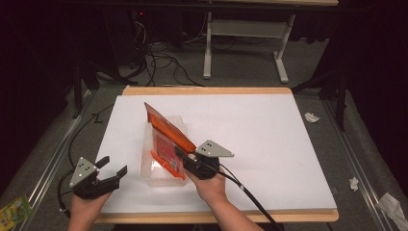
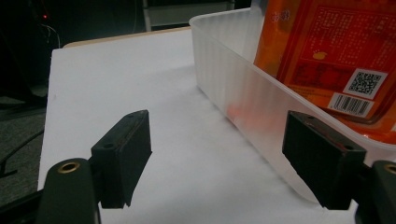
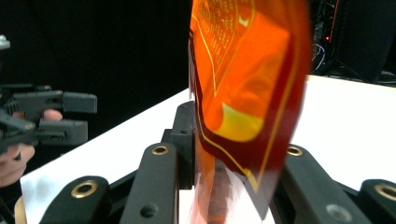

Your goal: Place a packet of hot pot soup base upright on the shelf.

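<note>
Orange packet (image 3: 247,107) clamped between right gripper (image 1: 185,158) jaws, above tub (image 1: 149,166)

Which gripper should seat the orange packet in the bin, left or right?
Right. The right gripper is already shut on the orange packet, held tilted above the clear bin. The left gripper is open and sits off the bin's left side, holding nothing.
</note>
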Demonstrator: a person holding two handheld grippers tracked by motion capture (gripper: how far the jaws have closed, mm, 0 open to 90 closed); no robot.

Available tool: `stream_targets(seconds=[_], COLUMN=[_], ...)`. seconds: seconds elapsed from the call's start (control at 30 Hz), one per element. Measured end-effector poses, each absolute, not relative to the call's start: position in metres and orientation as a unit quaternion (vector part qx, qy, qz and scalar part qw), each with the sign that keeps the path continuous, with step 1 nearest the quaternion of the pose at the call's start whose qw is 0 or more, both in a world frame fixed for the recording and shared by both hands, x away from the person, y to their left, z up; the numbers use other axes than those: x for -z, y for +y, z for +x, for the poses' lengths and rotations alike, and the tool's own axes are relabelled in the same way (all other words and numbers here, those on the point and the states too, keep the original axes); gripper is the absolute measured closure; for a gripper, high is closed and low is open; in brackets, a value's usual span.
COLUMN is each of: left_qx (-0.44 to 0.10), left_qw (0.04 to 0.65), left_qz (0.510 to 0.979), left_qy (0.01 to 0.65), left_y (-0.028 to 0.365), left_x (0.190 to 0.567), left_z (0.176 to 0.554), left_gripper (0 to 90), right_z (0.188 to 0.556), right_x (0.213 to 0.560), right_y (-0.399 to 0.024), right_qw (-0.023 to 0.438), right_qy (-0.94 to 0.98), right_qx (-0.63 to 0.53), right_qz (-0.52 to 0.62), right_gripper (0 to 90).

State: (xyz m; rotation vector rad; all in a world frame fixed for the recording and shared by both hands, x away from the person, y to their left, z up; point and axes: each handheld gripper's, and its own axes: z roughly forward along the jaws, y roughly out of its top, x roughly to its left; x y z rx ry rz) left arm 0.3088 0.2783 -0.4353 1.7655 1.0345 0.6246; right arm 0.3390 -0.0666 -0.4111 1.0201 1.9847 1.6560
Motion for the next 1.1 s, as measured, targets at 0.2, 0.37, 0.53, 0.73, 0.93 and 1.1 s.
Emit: stream_targets(seconds=[0.2, 0.37, 0.53, 0.73, 0.93, 1.1], left_qx=[-0.255, -0.256, -0.254, -0.254, -0.254, -0.256], left_qw=[0.480, 0.479, 0.479, 0.476, 0.477, 0.478], left_qz=[0.725, 0.725, 0.726, 0.729, 0.726, 0.725], left_qy=[0.423, 0.423, 0.423, 0.421, 0.424, 0.424], left_y=[0.277, 0.277, 0.277, 0.277, 0.278, 0.278], left_x=[0.436, 0.436, 0.436, 0.437, 0.437, 0.437], left_z=[0.309, 0.308, 0.309, 0.309, 0.309, 0.309], left_gripper=[24.7, 24.7, 24.7, 24.7, 24.7, 24.7], right_z=[0.331, 0.332, 0.336, 0.339, 0.341, 0.344], right_x=[0.421, 0.421, 0.419, 0.417, 0.415, 0.415], right_y=[-0.074, -0.074, -0.074, -0.075, -0.078, -0.081], right_qw=[0.183, 0.180, 0.175, 0.175, 0.162, 0.156], right_qy=[0.700, 0.701, 0.701, 0.706, 0.712, 0.714], right_qx=[-0.587, -0.587, -0.585, -0.580, -0.577, -0.574], right_qz=[0.362, 0.364, 0.369, 0.368, 0.365, 0.369], right_gripper=[72.1, 71.8, 71.6, 70.6, 59.3, 48.6])
